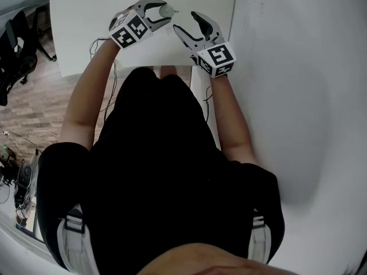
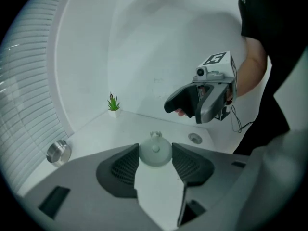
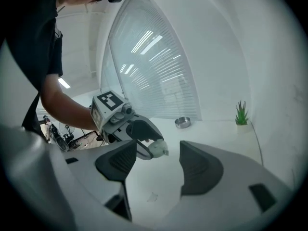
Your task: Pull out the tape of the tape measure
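**A:** What did the left tongs [image 1: 167, 12] have?

**B:** Their jaws were clamped narrow on a small round pale-green plastic tape measure [image 2: 155, 153]. One dark ribbed pad sat on each side of the case. It hung above the white table [image 1: 86, 33], at the upper middle of the head view.

**A:** And the right tongs [image 1: 184, 20]?

**B:** Their jaws stood apart with nothing between them. They were just beside the case, to its right in the head view, and not touching it.

**A:** So which way did the case lie from them?

**B:** Ahead and slightly left. In the right gripper view it showed at mid-frame, beyond the gap between the jaws. A small pull tab [image 2: 155, 135] stuck out of the rim. In the head view it pointed right, toward the free tongs.

**A:** Any long axis to line up with?

**B:** None on the case itself, since it was a disc. I judged the line that mattered ran from the tab out to the right tongs, roughly left to right across the upper head view. They were the nearer, empty pair, so the pinch looked like theirs.

**A:** How did the case look?

**B:** It was smooth, with a domed face and a small round button at its centre. No tape was visibly drawn out.
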Available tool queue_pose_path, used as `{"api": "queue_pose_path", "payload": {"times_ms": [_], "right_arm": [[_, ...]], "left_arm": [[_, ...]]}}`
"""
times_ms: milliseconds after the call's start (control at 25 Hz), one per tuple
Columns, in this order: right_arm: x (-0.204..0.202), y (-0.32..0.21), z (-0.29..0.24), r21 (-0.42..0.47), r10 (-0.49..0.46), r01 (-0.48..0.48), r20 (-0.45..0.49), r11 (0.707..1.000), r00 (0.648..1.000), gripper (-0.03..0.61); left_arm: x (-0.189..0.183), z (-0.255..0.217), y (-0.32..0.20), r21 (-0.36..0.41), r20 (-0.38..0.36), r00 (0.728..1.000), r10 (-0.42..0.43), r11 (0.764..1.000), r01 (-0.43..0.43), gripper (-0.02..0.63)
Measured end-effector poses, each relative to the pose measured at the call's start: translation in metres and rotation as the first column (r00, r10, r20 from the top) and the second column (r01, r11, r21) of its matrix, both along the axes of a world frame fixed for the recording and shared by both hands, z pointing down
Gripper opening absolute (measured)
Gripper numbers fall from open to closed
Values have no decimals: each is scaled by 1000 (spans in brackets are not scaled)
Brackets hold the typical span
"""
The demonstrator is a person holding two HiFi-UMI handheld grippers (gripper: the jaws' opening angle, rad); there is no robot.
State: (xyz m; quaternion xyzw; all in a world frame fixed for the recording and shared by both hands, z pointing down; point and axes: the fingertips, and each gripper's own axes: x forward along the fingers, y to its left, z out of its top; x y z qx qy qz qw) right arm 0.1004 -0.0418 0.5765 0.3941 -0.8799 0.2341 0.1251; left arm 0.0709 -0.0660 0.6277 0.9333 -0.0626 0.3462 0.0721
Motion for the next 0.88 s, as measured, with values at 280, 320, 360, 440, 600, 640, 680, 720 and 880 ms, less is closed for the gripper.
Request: {"api": "queue_pose_path", "payload": {"times_ms": [280, 320, 360, 440, 600, 640, 680, 720, 880], "right_arm": [[-31, 0, -50, 88, -131, 131, -7, 987, 991, 212], [-39, -2, -58, 102, -153, 154, -13, 983, 988, 209], [-47, -3, -67, 113, -174, 175, -18, 978, 984, 206], [-60, -3, -81, 130, -218, 220, -25, 967, 976, 191], [-71, -2, -89, 150, -315, 315, -26, 937, 949, 163], [-73, -2, -90, 155, -332, 332, -28, 930, 943, 156], [-76, -3, -91, 159, -345, 345, -31, 925, 938, 148], [-79, -3, -93, 163, -355, 355, -34, 921, 934, 140], [-101, -8, -105, 166, -392, 394, -45, 904, 919, 111]], "left_arm": [[-40, -62, 17, 39, 21, 1000, 19, 999, -20, 225], [-48, -71, 19, 45, 26, 1000, 18, 999, -19, 225], [-56, -80, 21, 51, 29, 999, 17, 999, -18, 225], [-67, -96, 25, 60, 33, 999, 13, 998, -15, 225], [-72, -112, 21, 64, 30, 999, -15, 998, 13, 225], [-72, -116, 20, 65, 27, 999, -22, 998, 20, 225], [-73, -120, 18, 69, 24, 999, -26, 997, 25, 225], [-75, -124, 17, 72, 22, 999, -29, 997, 27, 225], [-94, -142, 18, 67, 23, 999, -34, 997, 33, 225]]}}
